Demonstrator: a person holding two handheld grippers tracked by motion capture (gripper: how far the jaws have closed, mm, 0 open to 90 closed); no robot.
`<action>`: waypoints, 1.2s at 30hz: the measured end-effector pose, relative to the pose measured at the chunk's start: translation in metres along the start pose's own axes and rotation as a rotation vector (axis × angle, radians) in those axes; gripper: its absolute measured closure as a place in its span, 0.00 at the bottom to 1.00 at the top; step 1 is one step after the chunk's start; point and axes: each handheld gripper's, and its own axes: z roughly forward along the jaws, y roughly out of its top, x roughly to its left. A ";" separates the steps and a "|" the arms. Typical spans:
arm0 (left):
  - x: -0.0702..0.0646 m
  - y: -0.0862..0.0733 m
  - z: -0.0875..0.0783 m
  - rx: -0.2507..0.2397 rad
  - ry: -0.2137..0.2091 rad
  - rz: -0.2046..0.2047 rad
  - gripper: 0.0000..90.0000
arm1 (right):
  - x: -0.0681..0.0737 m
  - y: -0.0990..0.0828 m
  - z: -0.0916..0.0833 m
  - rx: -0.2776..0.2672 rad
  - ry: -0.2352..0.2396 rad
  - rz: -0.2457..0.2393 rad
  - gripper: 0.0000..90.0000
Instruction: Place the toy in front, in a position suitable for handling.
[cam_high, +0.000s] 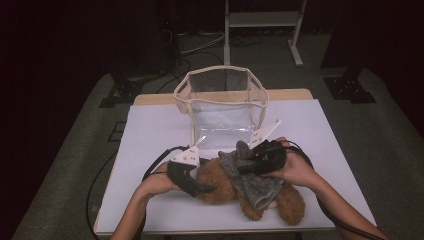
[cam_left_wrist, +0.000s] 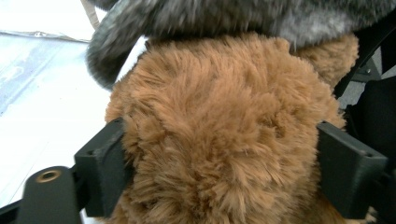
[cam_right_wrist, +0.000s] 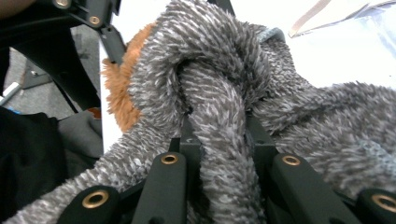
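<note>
Brown plush toy (cam_high: 220, 186): lies lower centre of the high view on the white table (cam_high: 150, 135), its far part (cam_high: 292, 205) reaching toward the lower right; fills the middle of the left gripper view (cam_left_wrist: 224, 140). Grey cloth (cam_high: 250, 177): fuzzy knit, draped over the toy's middle in the high view, one end raised toward the frame's centre; runs along the top edge of the left gripper view (cam_left_wrist: 210, 18). Left gripper (cam_high: 192, 182): lower left of centre in the high view, held in the left hand (cam_high: 160, 184), pointing right at the toy. Its jaws stand partly apart on either side of the toy's fur in its own view, fur brushing both pads; no firm squeeze can be made out. Right gripper (cam_high: 252, 162): right of centre, held in the right hand (cam_high: 295, 169); its jaws are nearly closed and pinch a twisted fold of the cloth (cam_right_wrist: 219, 121) in its own view, brown fur (cam_right_wrist: 123, 88) behind at left. Clear bag (cam_high: 222, 100): cream-trimmed, open-topped, upright at the table's far edge, upper centre, apart from the toy.
</note>
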 end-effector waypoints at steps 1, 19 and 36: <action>0.001 -0.001 -0.001 -0.001 -0.002 -0.010 0.20 | -0.003 -0.005 -0.008 -0.012 -0.016 0.007 0.81; 0.000 0.001 -0.003 0.005 0.006 0.009 0.17 | -0.007 -0.055 -0.047 -0.120 -0.076 0.086 0.80; 0.000 0.004 0.001 0.008 0.024 0.023 0.22 | 0.003 0.000 -0.019 -0.041 -0.043 -0.031 0.80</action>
